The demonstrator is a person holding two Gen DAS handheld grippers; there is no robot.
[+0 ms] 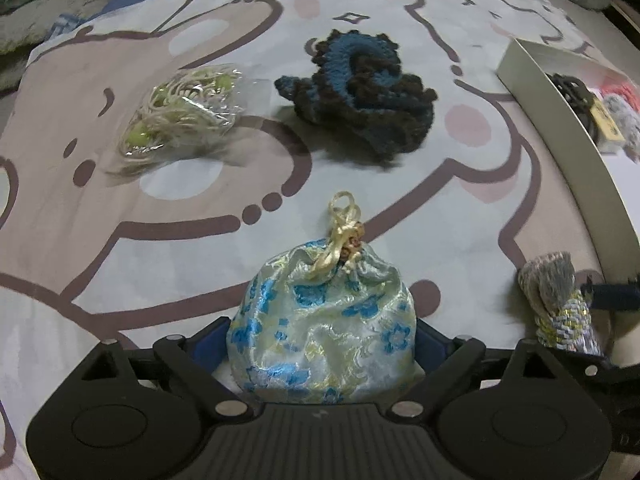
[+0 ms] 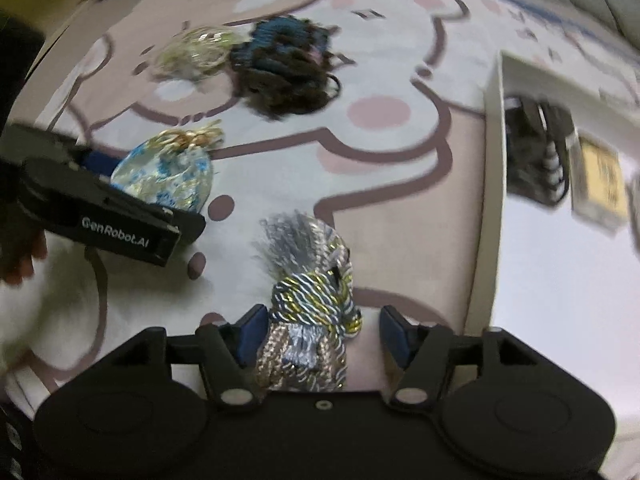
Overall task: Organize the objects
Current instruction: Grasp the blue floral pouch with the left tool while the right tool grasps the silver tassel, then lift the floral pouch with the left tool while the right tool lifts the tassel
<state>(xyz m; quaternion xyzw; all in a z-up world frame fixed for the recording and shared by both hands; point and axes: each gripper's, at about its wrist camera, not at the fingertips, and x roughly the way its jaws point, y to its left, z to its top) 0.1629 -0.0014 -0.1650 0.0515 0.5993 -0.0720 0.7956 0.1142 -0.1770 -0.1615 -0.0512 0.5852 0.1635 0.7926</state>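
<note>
Because both grippers point steeply down at the bed, each one straddles its own item rather than lifting it. The left gripper [image 1: 322, 344] has its jaws spread wide around the pale blue-and-gold flowered satin drawstring pouch [image 1: 320, 320], which sits between them on the cartoon-bear printed bedspread [image 1: 160, 264]; whether the blue pads actually press the cloth I cannot tell, though they look only to flank it. The right gripper [image 2: 320, 332] stands with jaws parted around the bundle of silver, gold and grey twisted cord with a grey tassel [image 2: 310, 304], a clear gap showing on its right side, so the cord lies loose on the bedspread. Just beyond the right jaw runs the low wall of the white open cardboard box [image 2: 494, 152], already holding a dark item, a yellow-labelled packet and more, which looks like the collecting place. Ahead of the left jaws, well apart, lie the dark brown and teal crocheted yarn piece [image 1: 360, 96] and the clear plastic packet of cream cord with green beads [image 1: 184, 108]. Bedspread between them is bare, giving room to swing rightward over the box edge.
</note>
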